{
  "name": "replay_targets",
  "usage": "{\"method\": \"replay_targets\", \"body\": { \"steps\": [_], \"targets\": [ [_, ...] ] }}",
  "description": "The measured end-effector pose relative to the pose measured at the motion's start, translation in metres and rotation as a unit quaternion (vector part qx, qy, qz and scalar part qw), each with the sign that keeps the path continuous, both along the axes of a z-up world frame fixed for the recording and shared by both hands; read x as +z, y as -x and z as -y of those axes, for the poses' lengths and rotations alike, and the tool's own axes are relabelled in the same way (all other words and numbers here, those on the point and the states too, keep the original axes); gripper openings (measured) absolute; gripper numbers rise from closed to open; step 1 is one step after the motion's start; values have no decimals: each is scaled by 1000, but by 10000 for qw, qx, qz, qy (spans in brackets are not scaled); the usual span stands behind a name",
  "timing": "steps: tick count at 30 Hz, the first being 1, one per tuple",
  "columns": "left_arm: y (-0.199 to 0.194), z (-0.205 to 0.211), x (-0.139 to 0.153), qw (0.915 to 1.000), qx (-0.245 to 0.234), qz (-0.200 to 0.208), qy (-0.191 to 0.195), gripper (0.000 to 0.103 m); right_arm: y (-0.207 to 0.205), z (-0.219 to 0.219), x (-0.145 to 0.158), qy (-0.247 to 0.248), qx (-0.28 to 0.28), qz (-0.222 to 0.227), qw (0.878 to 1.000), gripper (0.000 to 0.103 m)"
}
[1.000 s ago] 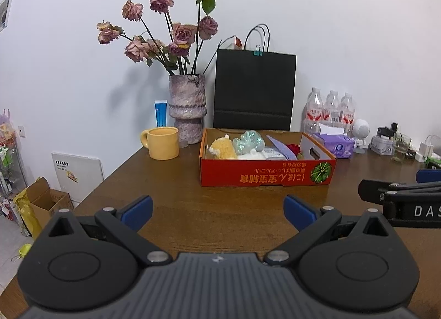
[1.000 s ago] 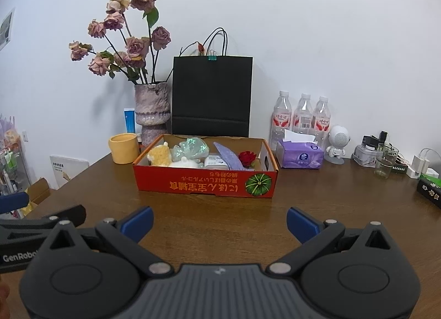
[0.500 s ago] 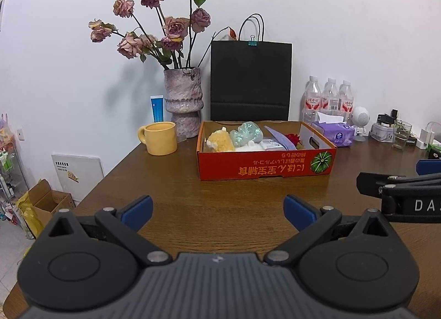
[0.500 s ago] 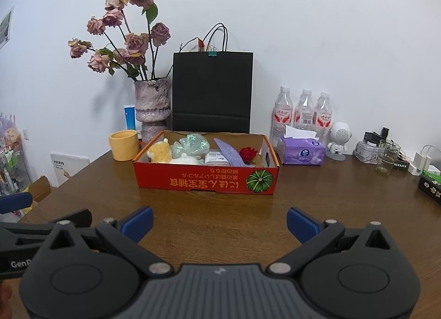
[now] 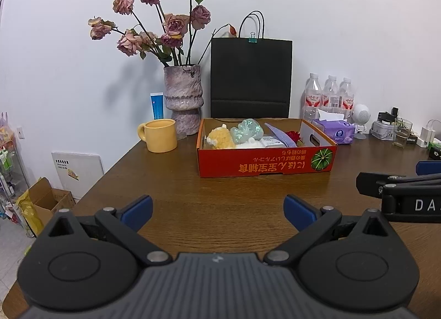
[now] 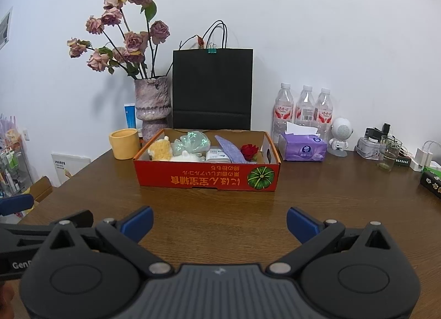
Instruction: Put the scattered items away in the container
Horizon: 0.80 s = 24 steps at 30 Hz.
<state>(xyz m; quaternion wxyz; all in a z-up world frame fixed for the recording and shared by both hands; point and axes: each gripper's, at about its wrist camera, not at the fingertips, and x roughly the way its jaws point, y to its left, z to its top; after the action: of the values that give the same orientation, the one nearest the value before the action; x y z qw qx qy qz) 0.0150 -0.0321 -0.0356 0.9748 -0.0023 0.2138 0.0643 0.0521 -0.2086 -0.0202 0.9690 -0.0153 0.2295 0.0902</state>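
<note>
Nearest, the left gripper (image 5: 217,210) and right gripper (image 6: 219,221) are held released and empty over the grained wood table (image 6: 317,197). Farther on stands the red cardboard box (image 6: 206,180), filled with soft items. Behind it are set a yellow mug (image 5: 160,135), a rough vase (image 5: 182,98), a black bag (image 5: 250,76) and three bottles (image 6: 304,111).

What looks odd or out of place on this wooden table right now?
Only small things: the red cardboard box sits with its printed text upside down toward the cameras, and the pink roses in the mottled ceramic vase look wilted. Nothing is spilled or tipped; the left gripper and right gripper are open and empty.
</note>
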Motion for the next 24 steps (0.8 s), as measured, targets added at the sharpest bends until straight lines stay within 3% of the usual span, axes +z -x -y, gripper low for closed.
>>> {"method": "replay_targets", "body": {
  "steps": [24],
  "targets": [
    [-1,1,-1,10000,29,-42,-29,103,0,-1,-4,23,-26,-48,10000,103]
  ]
}}
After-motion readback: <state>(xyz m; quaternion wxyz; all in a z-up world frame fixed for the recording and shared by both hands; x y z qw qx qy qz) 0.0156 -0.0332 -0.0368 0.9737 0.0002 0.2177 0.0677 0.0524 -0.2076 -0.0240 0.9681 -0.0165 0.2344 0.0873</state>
